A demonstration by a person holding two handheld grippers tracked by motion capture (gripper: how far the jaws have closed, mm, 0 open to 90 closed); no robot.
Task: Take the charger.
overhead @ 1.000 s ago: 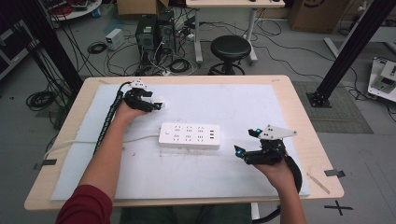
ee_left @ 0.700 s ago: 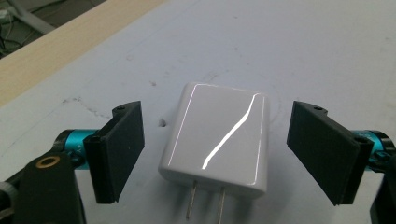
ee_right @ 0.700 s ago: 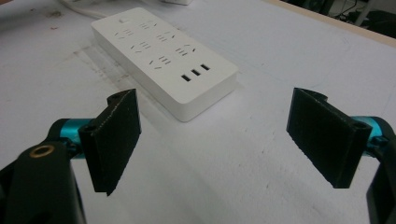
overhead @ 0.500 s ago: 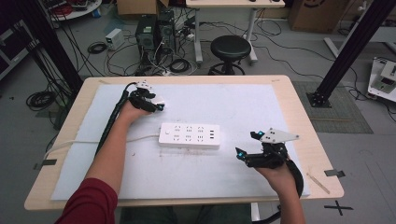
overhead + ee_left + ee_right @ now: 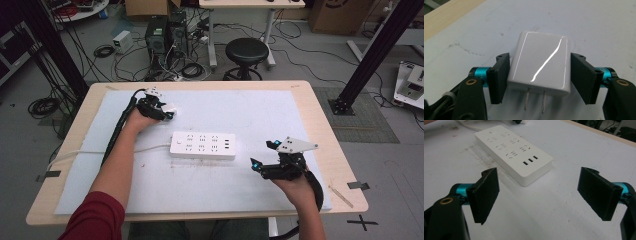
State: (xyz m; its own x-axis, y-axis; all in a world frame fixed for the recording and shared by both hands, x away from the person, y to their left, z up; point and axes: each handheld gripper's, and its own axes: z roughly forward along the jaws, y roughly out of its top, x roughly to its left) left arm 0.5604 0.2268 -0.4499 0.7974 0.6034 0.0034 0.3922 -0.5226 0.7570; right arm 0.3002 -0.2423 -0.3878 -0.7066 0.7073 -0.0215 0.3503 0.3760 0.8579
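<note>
The white charger plug [image 5: 539, 62] lies between the left gripper [image 5: 159, 108]'s pads [image 5: 499, 77], near the far left of the white mat [image 5: 260, 115]. Its jaws have just been closing and now press both its sides; its two metal prongs point back toward the camera, their tips cut off by shadow. From above it is mostly hidden by the gripper. The power strip [image 5: 202, 146] lies mid-mat, its cable running left. The right gripper [image 5: 264, 159] rests near it, jaws wide with nothing between them.

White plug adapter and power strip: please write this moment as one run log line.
left gripper: closing on glossy white plug adapter | right gripper: open, empty | white plastic power strip: untouched
</note>
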